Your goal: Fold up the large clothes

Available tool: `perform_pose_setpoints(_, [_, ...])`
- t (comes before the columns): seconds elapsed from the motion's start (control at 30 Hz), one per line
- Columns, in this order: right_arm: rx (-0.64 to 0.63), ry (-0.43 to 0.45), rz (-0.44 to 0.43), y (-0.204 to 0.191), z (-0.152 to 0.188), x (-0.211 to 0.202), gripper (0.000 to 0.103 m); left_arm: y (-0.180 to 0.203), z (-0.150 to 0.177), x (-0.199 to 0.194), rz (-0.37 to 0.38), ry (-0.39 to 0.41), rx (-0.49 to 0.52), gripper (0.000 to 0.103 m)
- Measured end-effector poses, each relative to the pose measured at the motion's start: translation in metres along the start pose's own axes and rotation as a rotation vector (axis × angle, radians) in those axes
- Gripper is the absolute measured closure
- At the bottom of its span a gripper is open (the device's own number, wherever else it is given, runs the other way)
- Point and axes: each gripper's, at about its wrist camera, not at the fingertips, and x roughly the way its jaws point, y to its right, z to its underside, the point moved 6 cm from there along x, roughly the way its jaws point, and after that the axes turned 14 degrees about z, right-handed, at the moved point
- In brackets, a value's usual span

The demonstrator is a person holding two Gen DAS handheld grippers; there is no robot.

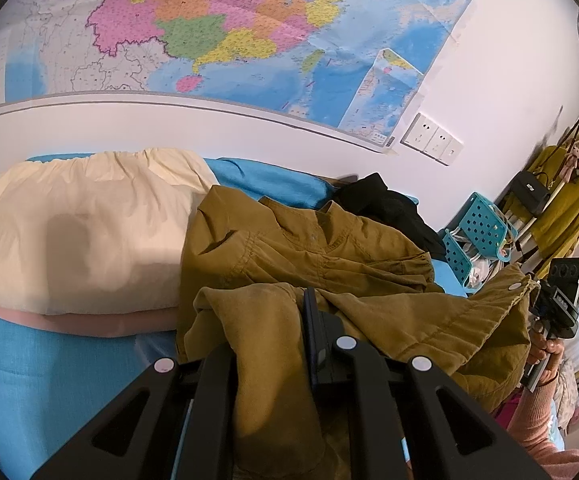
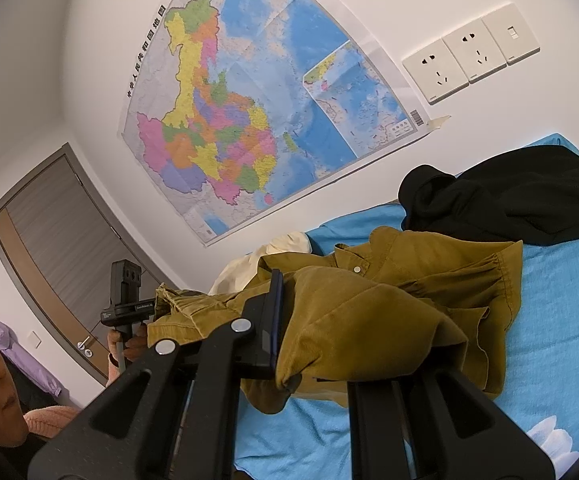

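Note:
An olive corduroy shirt [image 1: 329, 248] lies bunched on the blue bed sheet [image 1: 17, 360], collar toward the wall. My left gripper [image 1: 303, 312] is shut on a fold of it; the cloth drapes over and hides one finger. At the right edge of the left wrist view, the right gripper [image 1: 537, 296] pinches the shirt's hem by a snap button. In the right wrist view the shirt [image 2: 389, 280] hangs over my right gripper [image 2: 285, 304], shut on it, with one finger covered. The left gripper [image 2: 157, 300] grips the far edge.
A cream pillow [image 1: 69, 220] lies to the left of the shirt and a black garment [image 2: 509, 200] lies behind it near the wall. A teal perforated basket [image 1: 481, 232] and a yellow coat on a rack [image 1: 561, 208] stand past the bed. A map and wall sockets [image 2: 469, 56] are above.

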Motion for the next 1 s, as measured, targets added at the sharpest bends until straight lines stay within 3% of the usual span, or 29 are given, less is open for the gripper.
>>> perform_pose_setpoints(1.0, [0.022,-0.013,0.018,0.009,-0.005,0.013,0.092,-0.006,-0.011,0.008,-0.021,-0.014,-0.012,0.092])
